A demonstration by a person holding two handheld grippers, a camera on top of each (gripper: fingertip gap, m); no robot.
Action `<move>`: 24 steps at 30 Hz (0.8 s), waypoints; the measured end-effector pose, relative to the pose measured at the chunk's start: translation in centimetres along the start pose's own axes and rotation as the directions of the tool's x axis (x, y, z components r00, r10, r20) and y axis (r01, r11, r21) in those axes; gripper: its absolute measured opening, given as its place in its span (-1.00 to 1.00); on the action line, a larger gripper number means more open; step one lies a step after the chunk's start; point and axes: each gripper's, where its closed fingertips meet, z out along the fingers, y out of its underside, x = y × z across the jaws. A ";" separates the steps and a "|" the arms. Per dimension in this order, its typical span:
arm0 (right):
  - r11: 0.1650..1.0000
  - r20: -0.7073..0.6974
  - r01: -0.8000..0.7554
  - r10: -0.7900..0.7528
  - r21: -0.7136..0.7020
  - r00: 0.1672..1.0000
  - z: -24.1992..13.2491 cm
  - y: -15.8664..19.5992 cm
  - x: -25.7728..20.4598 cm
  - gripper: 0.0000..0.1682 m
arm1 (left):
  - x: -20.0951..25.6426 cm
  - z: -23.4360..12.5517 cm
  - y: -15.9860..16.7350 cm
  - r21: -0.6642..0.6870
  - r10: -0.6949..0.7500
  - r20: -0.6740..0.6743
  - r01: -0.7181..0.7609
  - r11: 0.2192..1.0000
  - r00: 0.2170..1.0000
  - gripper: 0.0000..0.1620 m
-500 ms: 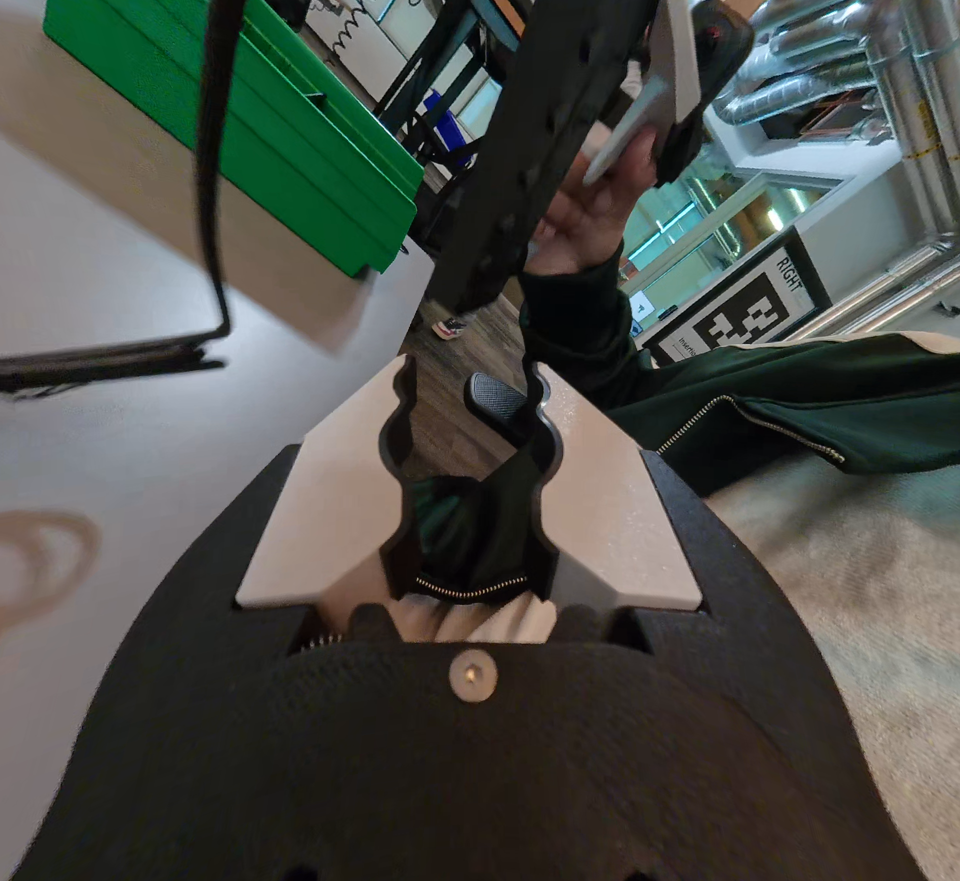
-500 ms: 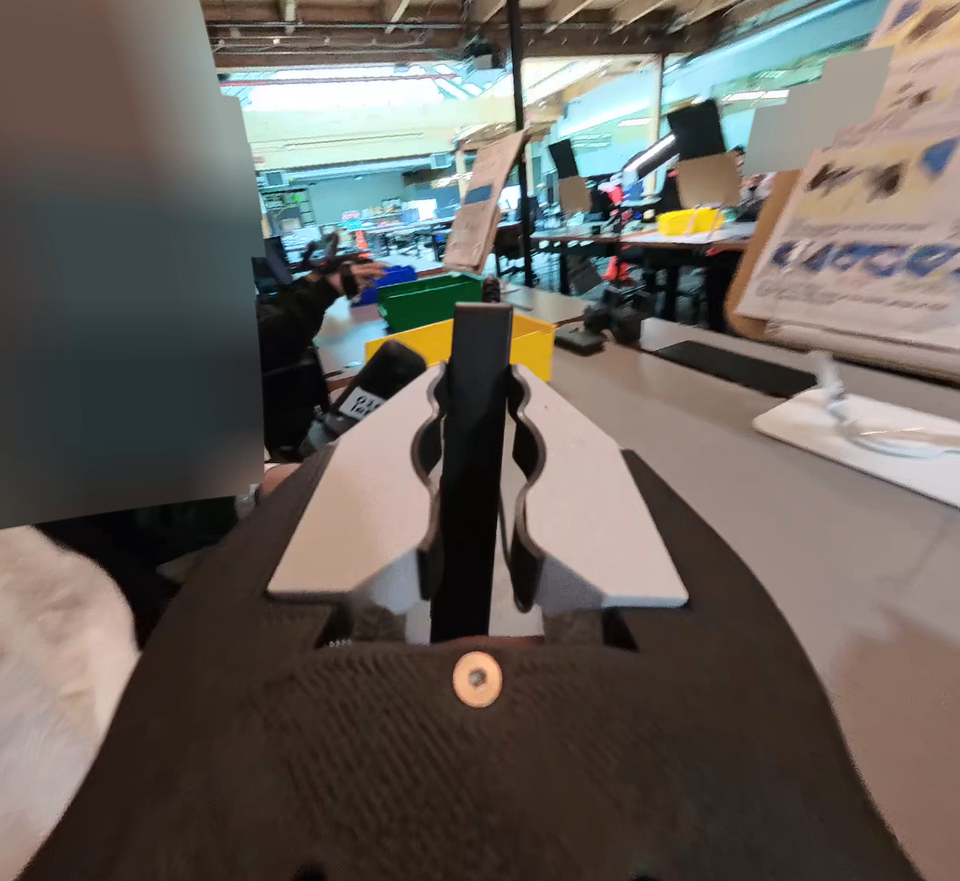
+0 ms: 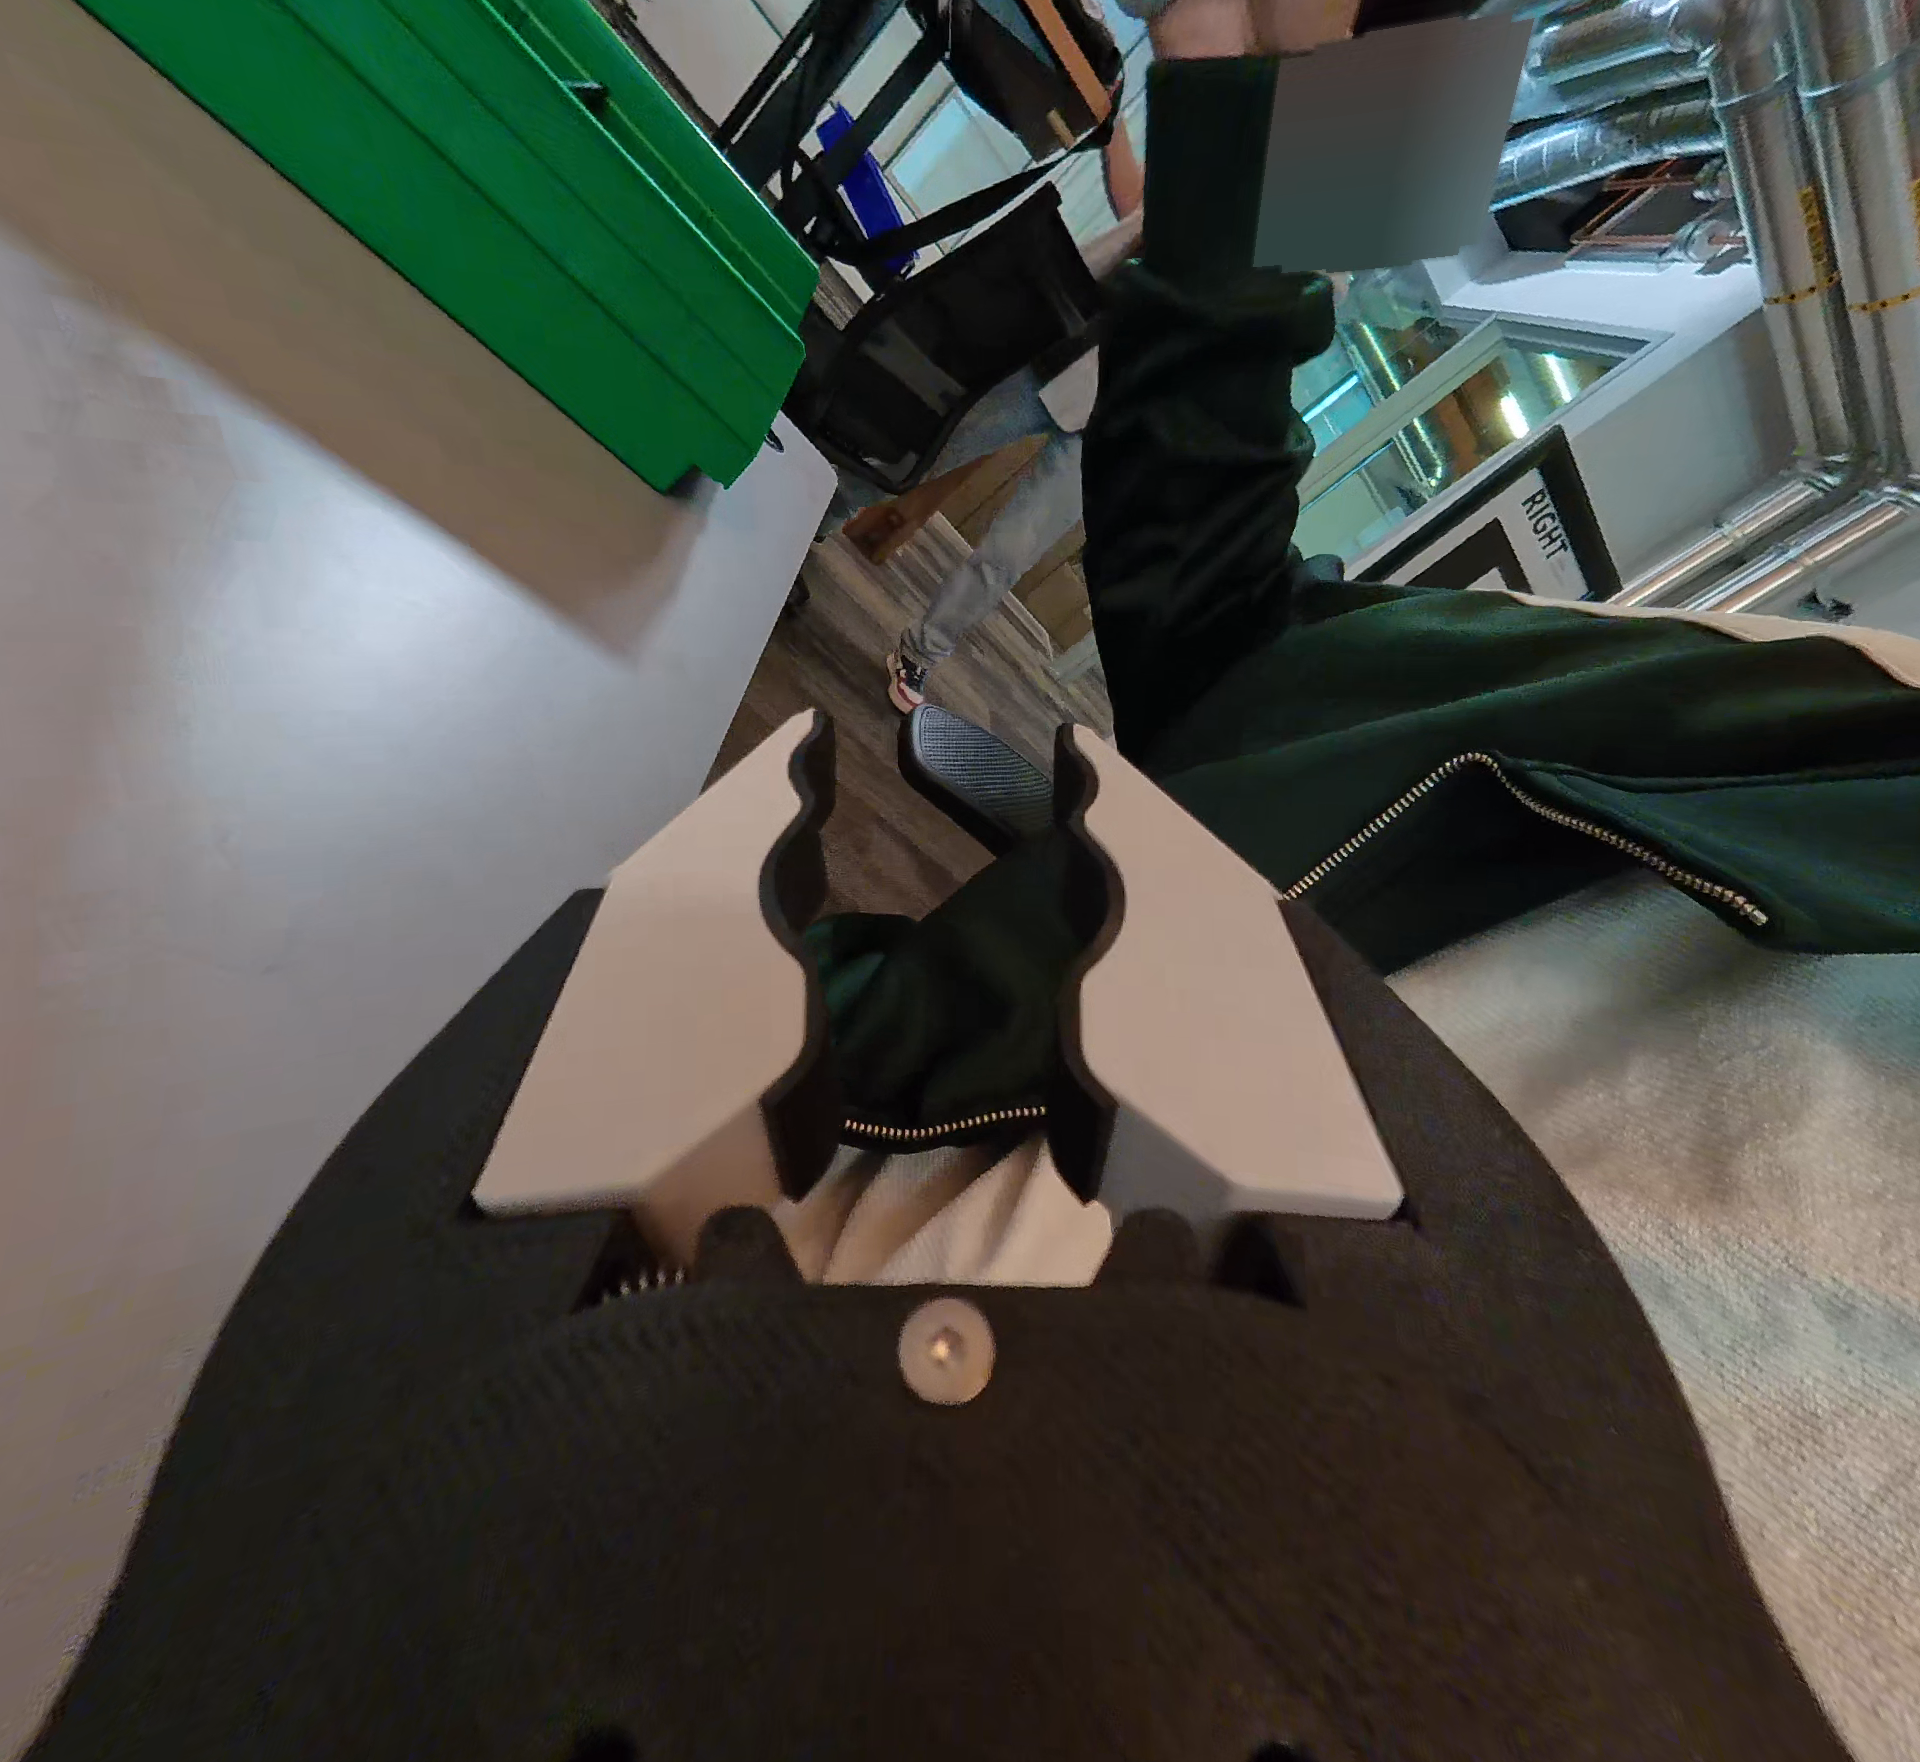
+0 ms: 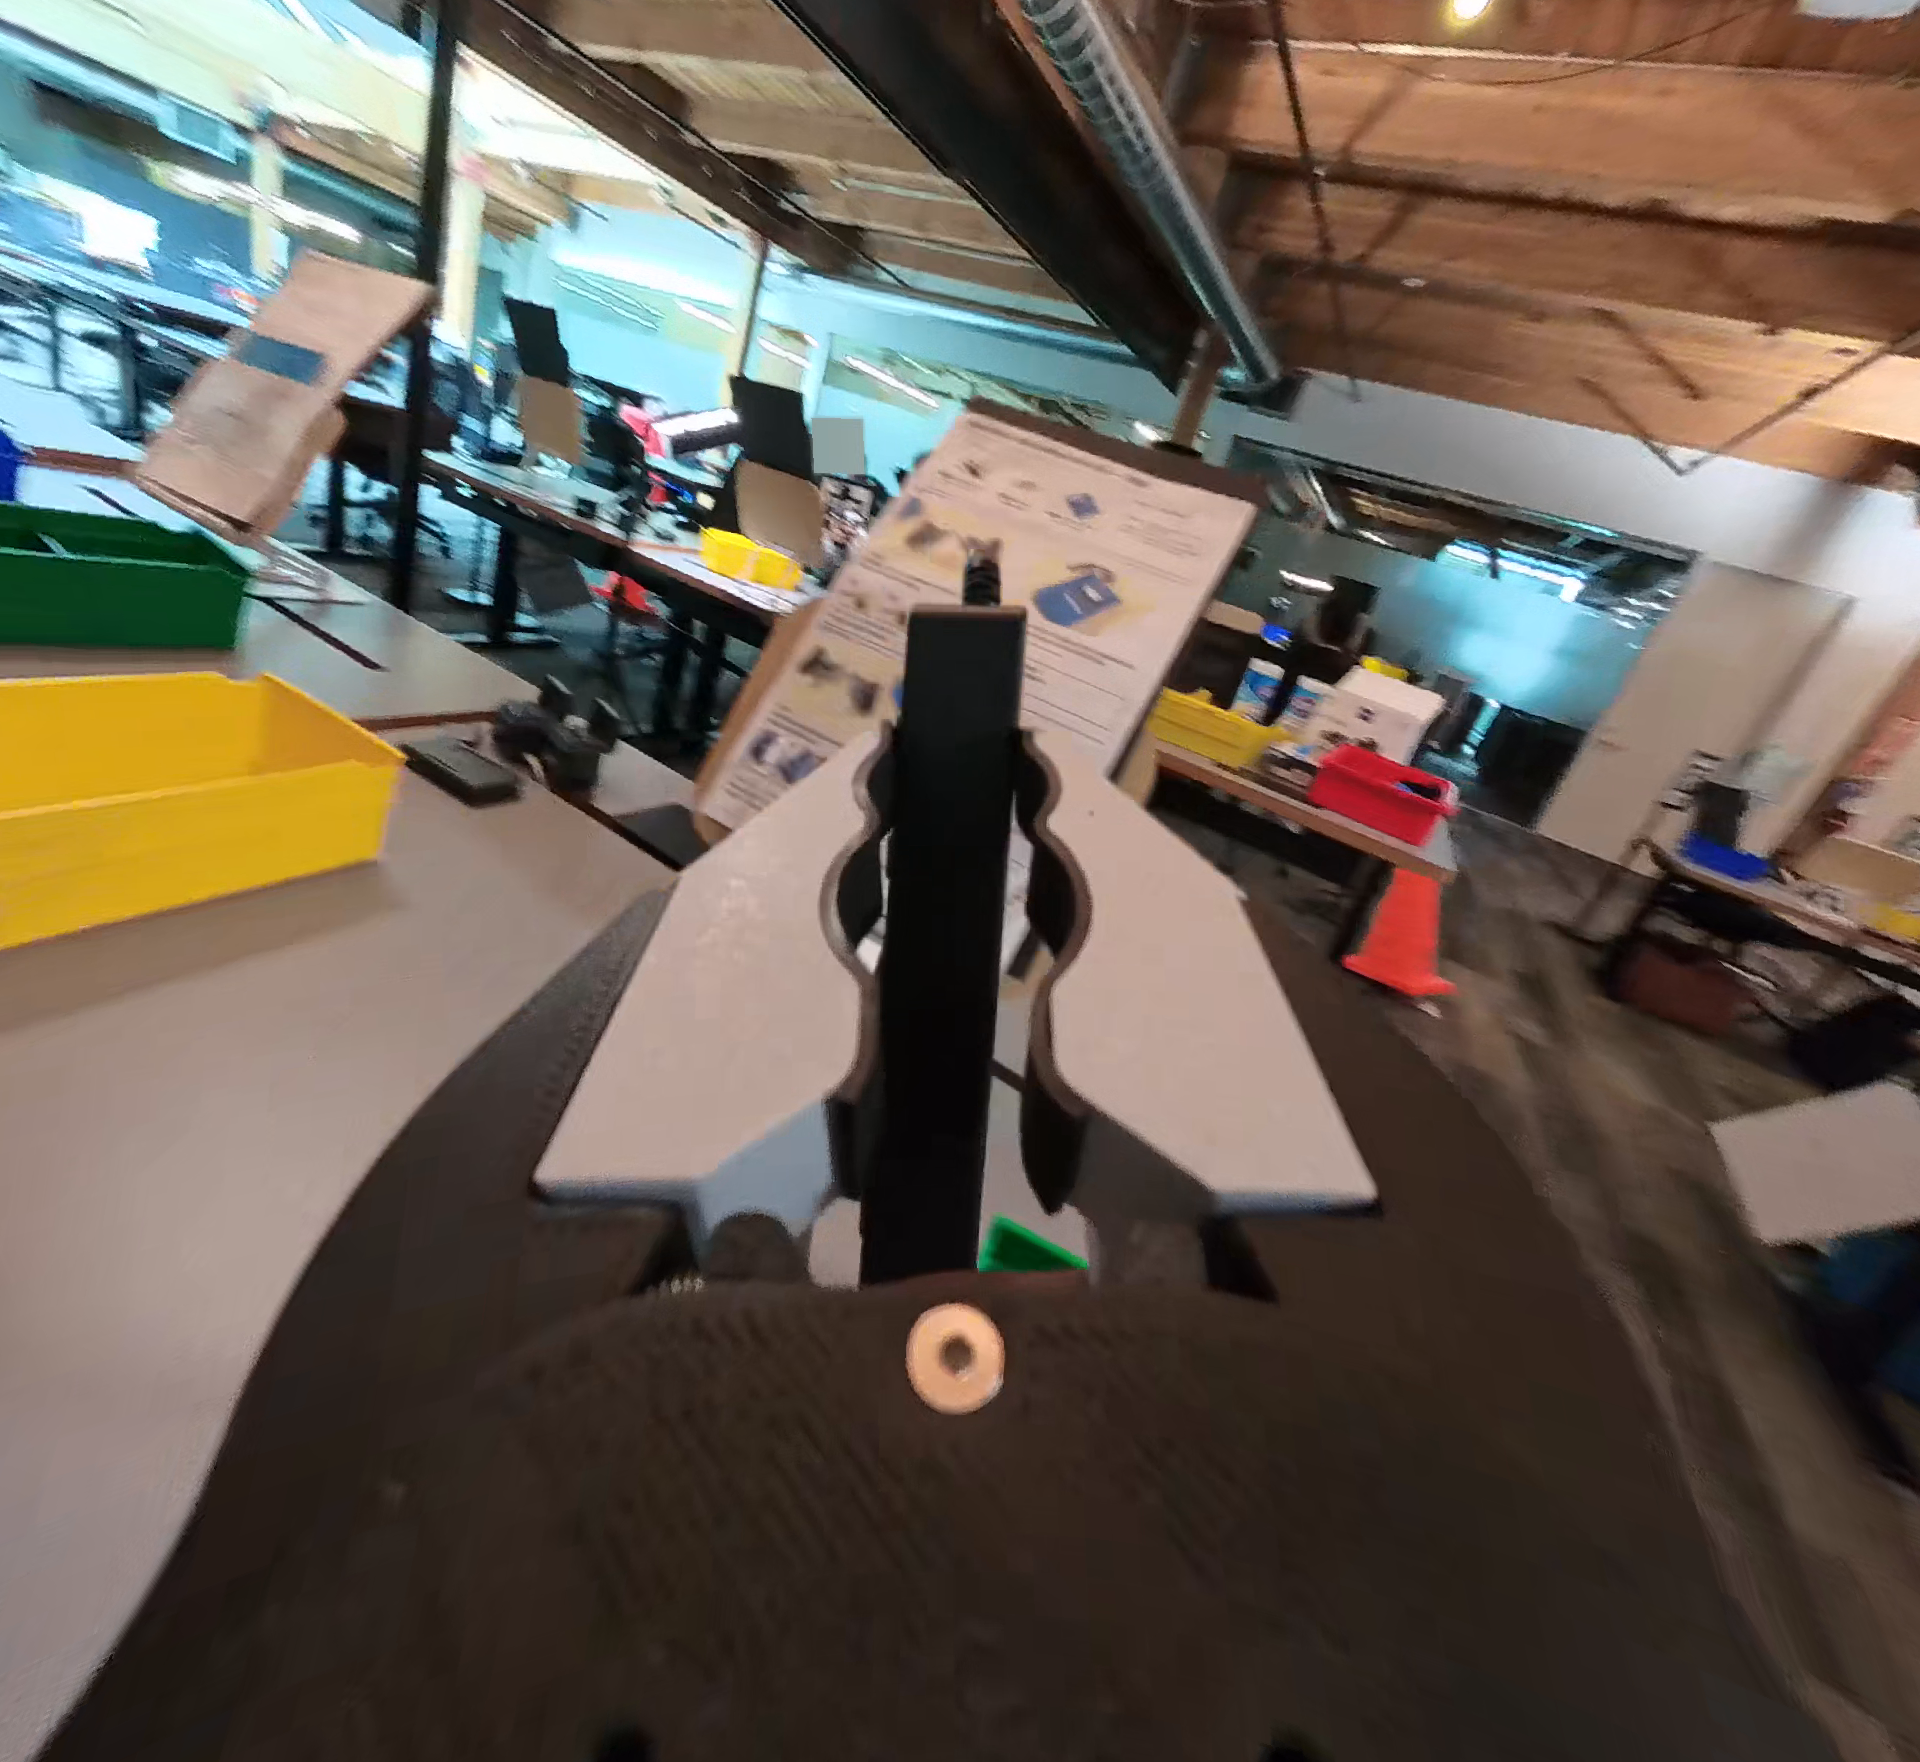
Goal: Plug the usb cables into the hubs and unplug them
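The right gripper (image 4: 951, 891), raised well above the desk (image 4: 260, 1037), is clamped on a long black hub (image 4: 940, 933) whose cable end points toward the far workshop; the left gripper (image 3: 940, 902) stands apart and empty off the desk's near edge, a green bin (image 3: 416, 143) beyond. No loose usb cable shows, so plugging seems not yet begun: next, the hub must come down to the desk.
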 end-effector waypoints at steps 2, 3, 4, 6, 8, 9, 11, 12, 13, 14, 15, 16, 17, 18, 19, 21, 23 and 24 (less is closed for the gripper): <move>0.998 -0.036 -0.014 0.012 -0.054 0.999 0.6 2.4 2.3 -0.74 | -0.1 0.1 0.2 -0.005 -0.015 -0.005 0.015 1.000 1.000 -0.50; 0.996 -0.051 -0.029 0.025 -0.083 0.998 0.9 4.0 3.3 -0.74 | -0.1 0.2 0.3 -0.008 -0.021 -0.008 0.021 1.000 1.000 -0.50; 0.993 -0.064 -0.045 0.038 -0.111 0.997 1.3 5.7 4.1 -0.74 | -0.1 0.3 0.4 -0.009 -0.023 -0.010 0.023 1.000 1.000 -0.50; 0.985 -0.085 -0.077 0.065 -0.154 0.994 2.1 9.1 5.3 -0.74 | -0.2 0.4 0.5 -0.013 -0.023 -0.006 0.023 1.000 1.000 -0.50; 0.980 -0.104 -0.102 0.084 -0.174 0.991 2.9 12.1 6.1 -0.74 | -0.4 0.5 0.6 -0.015 -0.025 0.000 0.025 1.000 1.000 -0.51; 0.978 -0.111 -0.112 0.094 -0.176 0.989 3.3 13.4 6.4 -0.74 | -0.5 0.5 0.7 -0.016 -0.030 0.002 0.030 0.999 1.000 -0.51; 0.975 -0.106 -0.146 0.129 -0.165 0.986 4.3 15.7 6.5 -0.74 | -0.9 0.6 1.0 -0.018 -0.047 0.003 0.047 0.999 0.999 -0.51; 0.969 -0.101 -0.177 0.162 -0.170 0.982 4.8 17.0 6.5 -0.75 | -1.0 0.7 1.1 -0.019 -0.058 0.002 0.058 0.998 0.998 -0.51; 0.959 -0.095 -0.209 0.194 -0.190 0.976 5.3 18.4 6.4 -0.74 | -1.2 0.7 1.2 -0.021 -0.070 0.000 0.070 0.997 0.998 -0.51; 0.947 -0.091 -0.234 0.219 -0.218 0.971 5.7 19.9 6.2 -0.75 | -1.3 0.8 1.3 -0.023 -0.080 -0.003 0.080 0.997 0.997 -0.51; 0.936 -0.092 -0.252 0.237 -0.247 0.967 5.9 21.3 6.1 -0.75 | -1.4 0.8 1.4 -0.027 -0.086 -0.005 0.086 0.996 0.996 -0.52; 0.925 -0.098 -0.264 0.246 -0.272 0.964 6.0 22.6 6.1 -0.75 | -1.5 0.8 1.5 -0.031 -0.089 -0.004 0.089 0.996 0.996 -0.52; 0.917 -0.108 -0.270 0.249 -0.293 0.962 6.0 23.6 6.2 -0.75 | -1.6 0.8 1.6 -0.033 -0.089 -0.001 0.089 0.995 0.996 -0.52; 0.911 -0.120 -0.275 0.249 -0.308 0.961 6.0 24.5 6.3 -0.75 | -1.7 0.8 1.6 -0.034 -0.089 0.001 0.089 0.995 0.996 -0.52; 0.904 -0.130 -0.281 0.252 -0.323 0.959 5.8 25.2 6.4 -0.74 | -1.8 0.8 1.6 -0.034 -0.091 0.002 0.091 0.995 0.996 -0.52; 0.875 -0.148 -0.300 0.262 -0.380 0.954 5.3 26.8 6.5 -0.74 | -2.1 0.7 1.7 -0.035 -0.104 0.000 0.104 0.994 0.995 -0.52; 0.819 -0.170 -0.320 0.271 -0.477 0.947 4.4 28.9 6.5 -0.74 | -2.4 0.7 1.8 -0.038 -0.121 -0.005 0.121 0.992 0.993 -0.52; 0.789 -0.180 -0.327 0.273 -0.520 0.945 3.9 29.8 6.5 -0.74 | -2.5 0.7 1.9 -0.039 -0.129 -0.009 0.129 0.991 0.992 -0.52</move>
